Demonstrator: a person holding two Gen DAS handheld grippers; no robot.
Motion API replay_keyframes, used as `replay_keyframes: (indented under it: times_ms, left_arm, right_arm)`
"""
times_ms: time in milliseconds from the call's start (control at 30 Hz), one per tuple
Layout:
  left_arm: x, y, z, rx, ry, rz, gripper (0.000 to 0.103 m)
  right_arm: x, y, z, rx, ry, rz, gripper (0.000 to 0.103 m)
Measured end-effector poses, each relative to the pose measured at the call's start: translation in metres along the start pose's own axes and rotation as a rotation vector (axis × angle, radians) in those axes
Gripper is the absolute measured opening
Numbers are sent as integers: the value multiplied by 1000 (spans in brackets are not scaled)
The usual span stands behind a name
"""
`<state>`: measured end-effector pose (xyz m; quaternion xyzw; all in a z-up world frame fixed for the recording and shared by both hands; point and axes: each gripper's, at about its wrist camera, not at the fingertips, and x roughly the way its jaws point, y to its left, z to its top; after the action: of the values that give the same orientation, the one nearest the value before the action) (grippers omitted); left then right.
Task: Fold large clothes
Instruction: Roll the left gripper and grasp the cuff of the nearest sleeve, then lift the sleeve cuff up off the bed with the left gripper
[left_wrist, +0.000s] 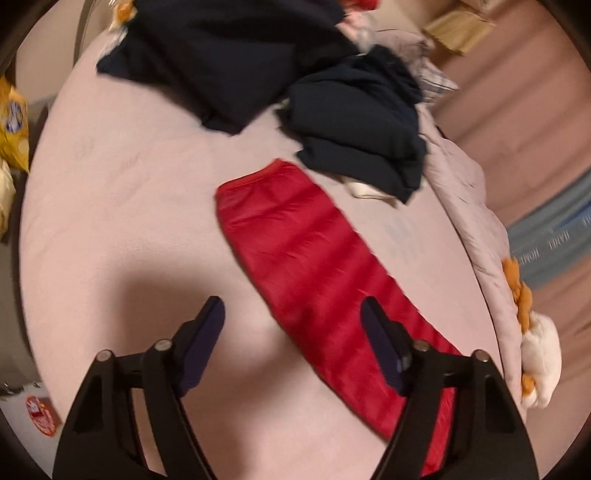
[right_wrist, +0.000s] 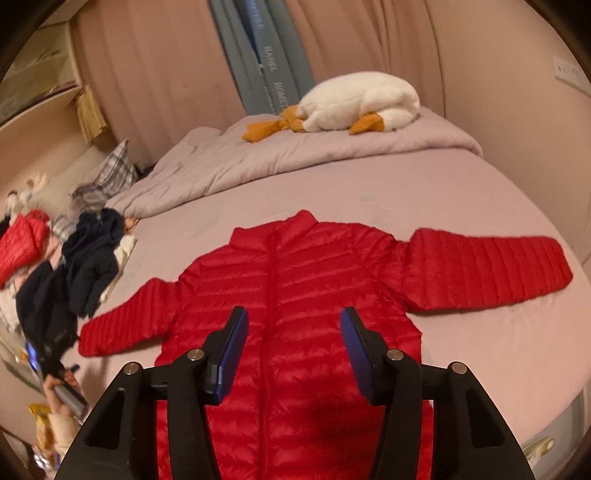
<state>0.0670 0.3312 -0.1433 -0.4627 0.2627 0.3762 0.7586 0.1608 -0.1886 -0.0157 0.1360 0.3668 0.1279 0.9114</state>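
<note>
A red quilted puffer jacket (right_wrist: 295, 280) lies flat and face up on the pink bed (right_wrist: 461, 192), both sleeves spread out to the sides. My right gripper (right_wrist: 291, 347) is open and empty, hovering over the jacket's lower front along the zip. In the left wrist view only one red sleeve (left_wrist: 314, 254) shows, running diagonally, cuff at the far end. My left gripper (left_wrist: 293, 332) is open and empty, above the sheet with its right finger over the sleeve.
Dark navy clothes (left_wrist: 354, 122) lie piled beyond the sleeve cuff, with more (left_wrist: 221, 55) farther back. A folded lilac duvet (right_wrist: 277, 162) carries a white plush goose (right_wrist: 362, 103). Another red garment (right_wrist: 22, 247) lies far left. Curtains hang behind the bed.
</note>
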Motion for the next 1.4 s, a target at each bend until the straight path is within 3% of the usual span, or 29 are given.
replay_keyframes:
  times_ms: [200, 300, 400, 467, 500, 567, 667, 800, 1067, 1267, 1400]
  left_arm:
    - [44, 23, 11, -71, 34, 2, 69]
    - [46, 17, 13, -47, -21, 6, 66]
    - [57, 14, 16, -50, -35, -7, 48]
    - [61, 14, 17, -58, -49, -17, 29]
    - [64, 15, 18, -66, -47, -30, 26]
    - [68, 19, 17, -104, -35, -95, 12]
    - [65, 21, 15, -143, -27, -109, 7]
    - [41, 6, 14, -118, -51, -70, 6]
    - [-27, -34, 4, -23, -144, -209, 5]
    - [-77, -80, -6, 76, -258, -264, 5]
    - [-101, -104, -17, 153, -289, -312, 5]
  right_arm:
    - [6, -1, 3, 13, 27, -12, 53]
    - [12, 1, 4, 9, 48, -16, 53]
    - [13, 0, 7, 11, 42, -32, 53]
    - [14, -1, 8, 16, 38, -33, 53]
    - [13, -1, 8, 18, 39, -32, 53]
    - [13, -1, 8, 15, 37, -32, 53]
    - [12, -3, 11, 17, 26, -47, 53]
    - [5, -7, 13, 21, -2, -57, 53]
    - [-8, -9, 12, 25, -44, -40, 53]
    - [-19, -11, 10, 22, -71, -27, 53]
    - [-23, -16, 7, 36, -82, -22, 53]
